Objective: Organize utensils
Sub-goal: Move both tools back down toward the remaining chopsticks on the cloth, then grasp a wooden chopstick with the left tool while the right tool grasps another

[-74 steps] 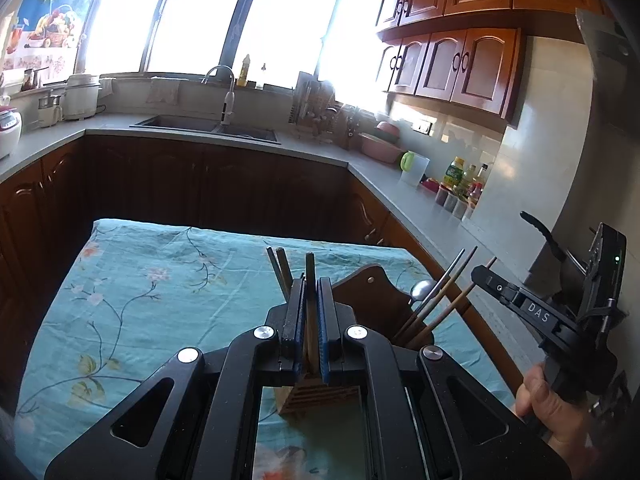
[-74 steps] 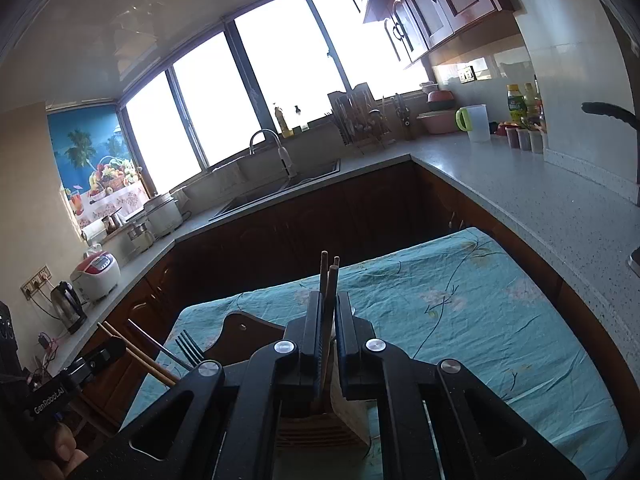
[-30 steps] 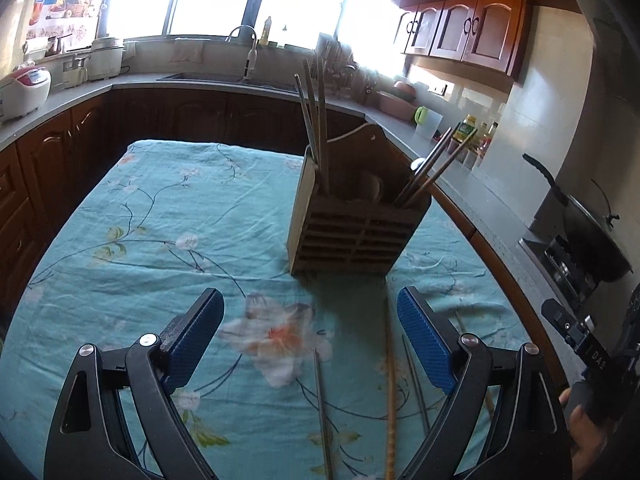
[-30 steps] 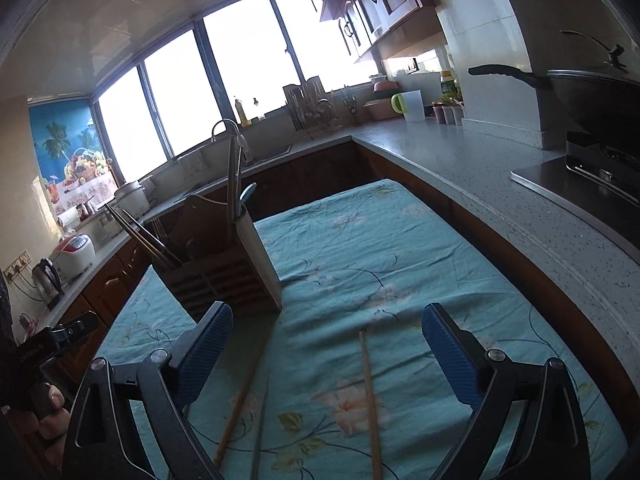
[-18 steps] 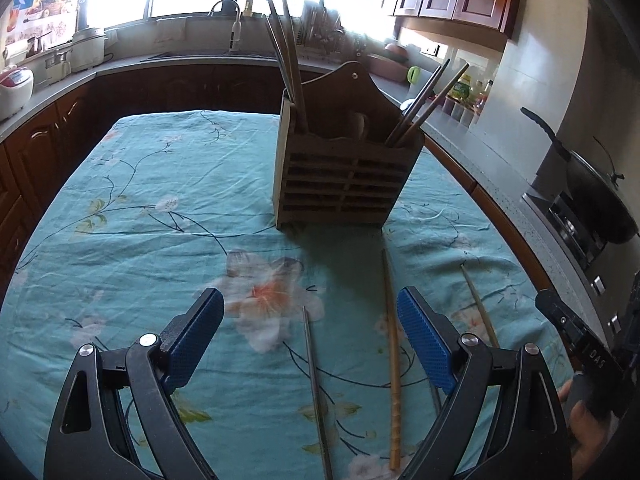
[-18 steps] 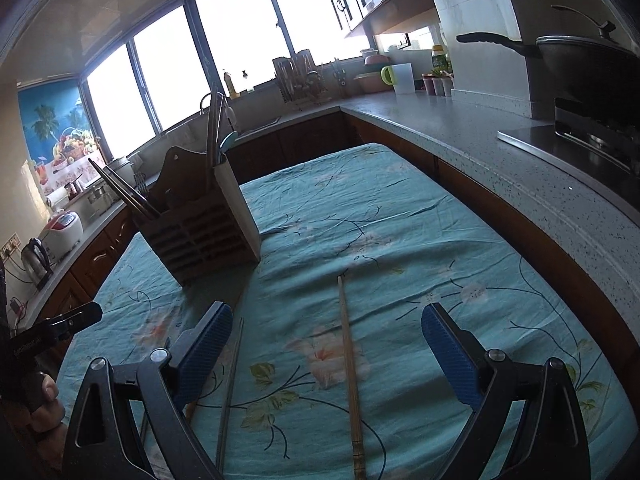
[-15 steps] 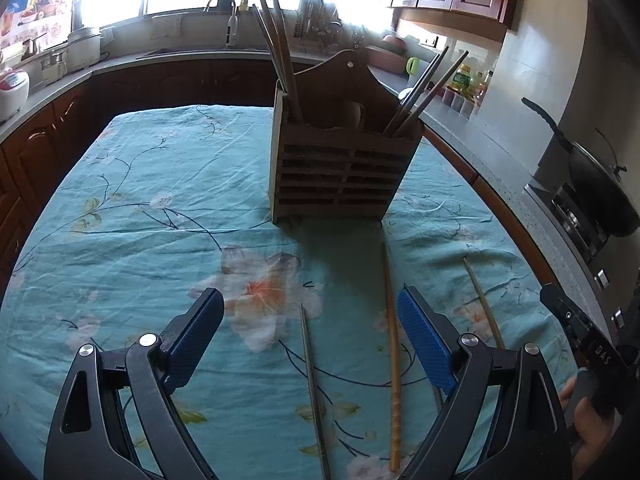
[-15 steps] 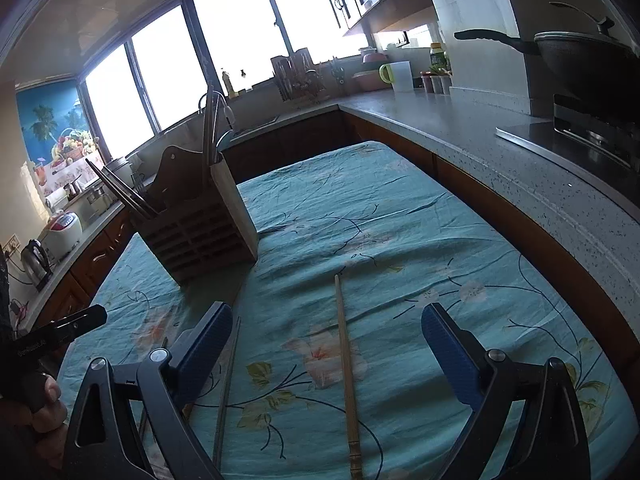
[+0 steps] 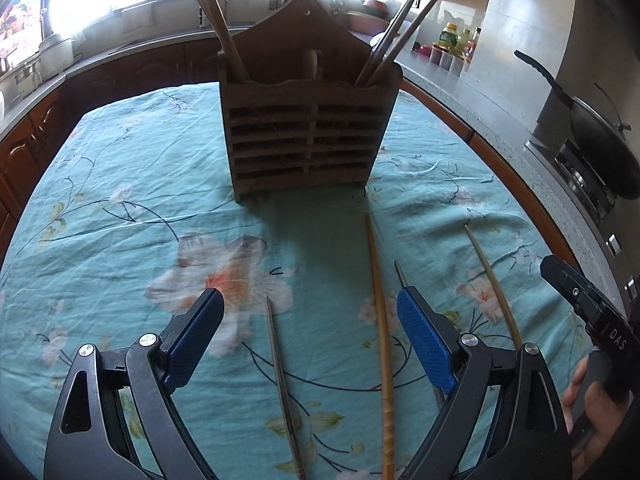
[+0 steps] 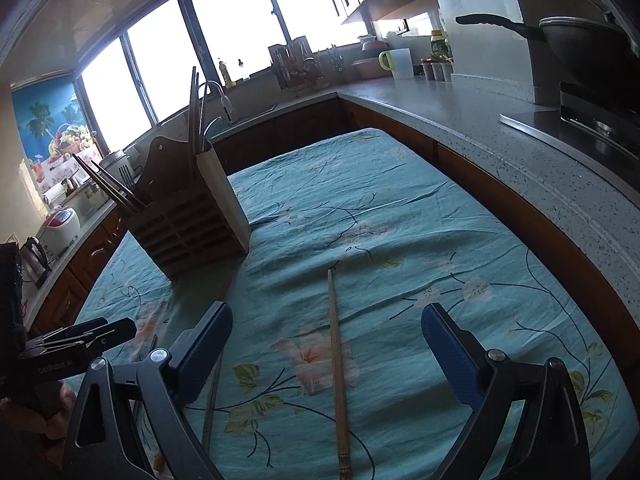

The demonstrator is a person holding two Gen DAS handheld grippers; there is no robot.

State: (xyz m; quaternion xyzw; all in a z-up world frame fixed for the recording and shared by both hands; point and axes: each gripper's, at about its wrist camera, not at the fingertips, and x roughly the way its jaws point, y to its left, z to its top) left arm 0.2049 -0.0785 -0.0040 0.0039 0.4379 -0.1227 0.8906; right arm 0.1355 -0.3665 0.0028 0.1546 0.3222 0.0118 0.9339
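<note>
A slatted wooden utensil holder (image 9: 310, 136) (image 10: 192, 228) stands on the teal flowered cloth with chopsticks leaning out of both end compartments. Loose chopsticks lie in front of it: a dark thin one (image 9: 282, 384), a light ridged one (image 9: 380, 344) and a pale one (image 9: 494, 284) further right. My left gripper (image 9: 310, 332) hovers open above the dark and the ridged sticks, touching neither. My right gripper (image 10: 326, 348) is open above a light chopstick (image 10: 338, 376), which lies between its fingers on the cloth. Another stick (image 10: 212, 396) lies by its left finger.
The cloth-covered table (image 9: 120, 200) is bordered by a grey counter (image 10: 500, 140) on the right. A wok (image 9: 600, 140) sits on the stove there. Sink and window lie beyond the holder. A hand (image 9: 592, 404) grips the right tool's handle.
Both grippers have let go of chopsticks in the holder, opened wide, drawn back and sunk toward the cloth. The loose chopsticks now lie between and under the fingers.
</note>
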